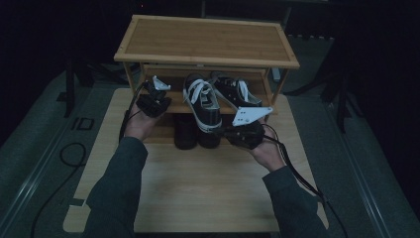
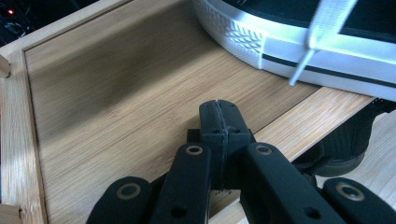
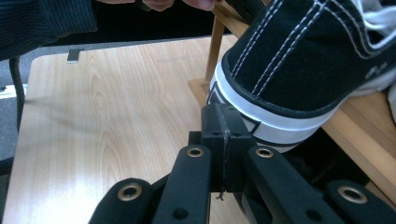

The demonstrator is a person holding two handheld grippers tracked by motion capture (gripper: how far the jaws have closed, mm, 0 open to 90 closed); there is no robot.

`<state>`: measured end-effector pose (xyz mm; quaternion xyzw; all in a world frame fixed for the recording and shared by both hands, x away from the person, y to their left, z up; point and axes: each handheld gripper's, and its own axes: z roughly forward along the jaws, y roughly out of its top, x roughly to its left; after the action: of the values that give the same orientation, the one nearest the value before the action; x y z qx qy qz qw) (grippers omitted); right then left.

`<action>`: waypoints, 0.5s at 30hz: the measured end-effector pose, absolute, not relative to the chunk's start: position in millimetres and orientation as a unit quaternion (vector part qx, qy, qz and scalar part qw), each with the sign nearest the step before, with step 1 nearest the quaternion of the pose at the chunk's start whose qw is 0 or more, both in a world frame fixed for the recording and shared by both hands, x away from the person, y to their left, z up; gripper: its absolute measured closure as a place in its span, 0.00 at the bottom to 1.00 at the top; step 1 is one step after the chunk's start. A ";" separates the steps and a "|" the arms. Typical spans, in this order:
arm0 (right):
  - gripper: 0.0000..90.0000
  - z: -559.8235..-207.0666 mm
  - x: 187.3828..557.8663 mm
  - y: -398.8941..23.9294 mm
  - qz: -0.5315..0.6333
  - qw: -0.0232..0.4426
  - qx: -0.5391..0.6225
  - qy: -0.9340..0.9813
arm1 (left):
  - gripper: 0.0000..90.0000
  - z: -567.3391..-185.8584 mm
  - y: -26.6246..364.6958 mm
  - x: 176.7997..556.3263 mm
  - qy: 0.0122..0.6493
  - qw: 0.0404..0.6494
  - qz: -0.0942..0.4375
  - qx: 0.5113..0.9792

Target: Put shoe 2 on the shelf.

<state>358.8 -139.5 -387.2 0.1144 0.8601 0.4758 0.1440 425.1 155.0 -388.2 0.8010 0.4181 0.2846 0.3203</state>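
Two black canvas sneakers with white laces and white rubber soles are seen on the middle shelf of a bamboo shoe rack (image 1: 205,38). The nearer sneaker (image 1: 203,106) is the one being worked on: its long axis is laid from the back of the shelf toward the person, with the heel hanging out past the shelf's front edge. The second sneaker (image 1: 236,91) is set just beside it, angled off to the right. A further dark pair (image 1: 195,133) can be made out on the lowest level, directly under the overhanging heel.

From the right gripper view, the heel (image 3: 280,121) is found just ahead of and to the right of the right gripper (image 3: 224,123), whose jaws are pressed together with nothing between them; the tip appears to be at, or nearly at, the white heel band, though contact cannot be confirmed. A push along the shoe's length, into the rack, is judged the likely next move.

The left gripper (image 2: 219,119) is also held with jaws pressed together and empty, over bare shelf board (image 2: 116,107) to the left of the sneaker's toe (image 2: 243,39), apart from it. The right hand is clearly the nearer one.
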 end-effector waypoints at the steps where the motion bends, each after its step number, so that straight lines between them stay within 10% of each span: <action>1: 1.00 -387.2 358.8 -139.5 0.476 0.144 0.114 0.860 | 1.00 -388.2 155.0 425.1 0.418 0.320 0.285 0.801; 15: 1.00 -389.7 372.0 -117.7 0.494 0.112 0.099 0.856 | 1.00 -388.9 156.0 425.7 0.425 0.329 0.278 0.796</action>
<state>372.0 -117.7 -389.7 0.0989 0.8564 0.4942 0.1122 425.7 156.0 -388.9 0.7959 0.4252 0.2779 0.3292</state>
